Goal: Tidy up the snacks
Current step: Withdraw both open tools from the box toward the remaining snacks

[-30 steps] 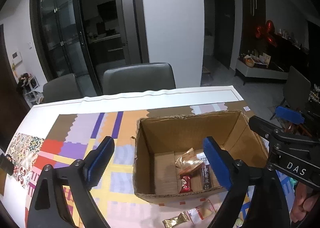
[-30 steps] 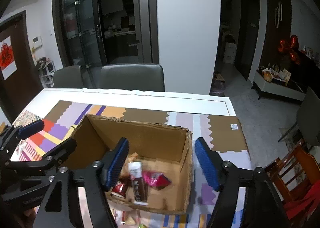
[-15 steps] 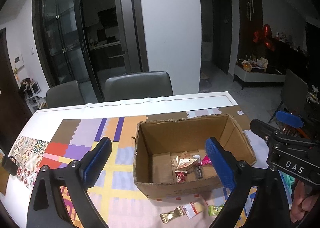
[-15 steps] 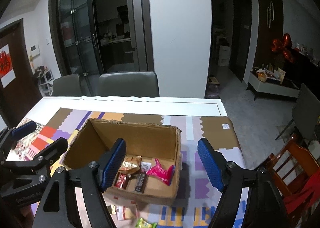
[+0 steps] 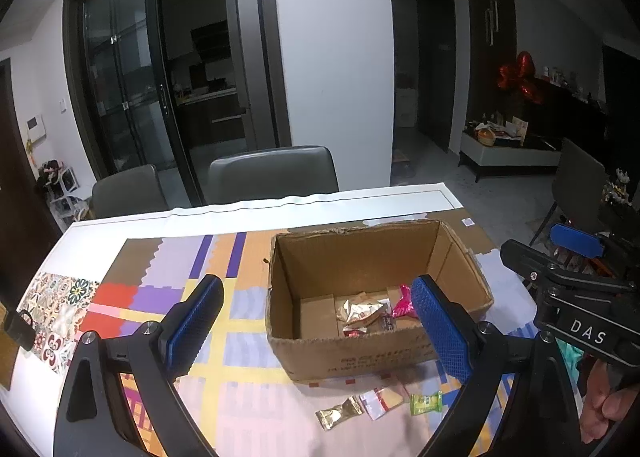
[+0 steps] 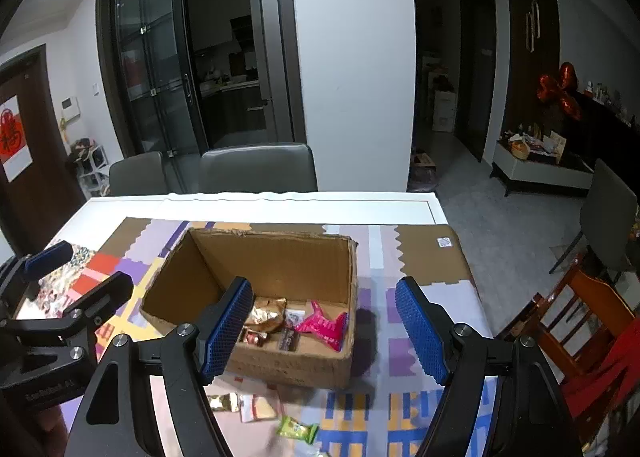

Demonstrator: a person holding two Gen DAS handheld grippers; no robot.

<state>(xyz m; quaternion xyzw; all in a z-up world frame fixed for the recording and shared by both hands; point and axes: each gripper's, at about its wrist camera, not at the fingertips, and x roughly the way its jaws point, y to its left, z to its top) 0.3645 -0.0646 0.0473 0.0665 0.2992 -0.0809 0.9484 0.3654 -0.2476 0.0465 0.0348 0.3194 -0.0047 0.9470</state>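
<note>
chairs: two grey ones (image 5: 276, 173) past the table, straight ahead of the gripper
balloon: red (image 6: 560, 93), far right

cardboard box (image 5: 380, 353) on surface (image 5: 120, 217), centre | wrapped snacks (image 6: 316, 323) inside box, near its front wall | three loose candies (image 5: 426, 403) on surface just before box | two chairs (image 6: 256, 167) behind surface
</note>
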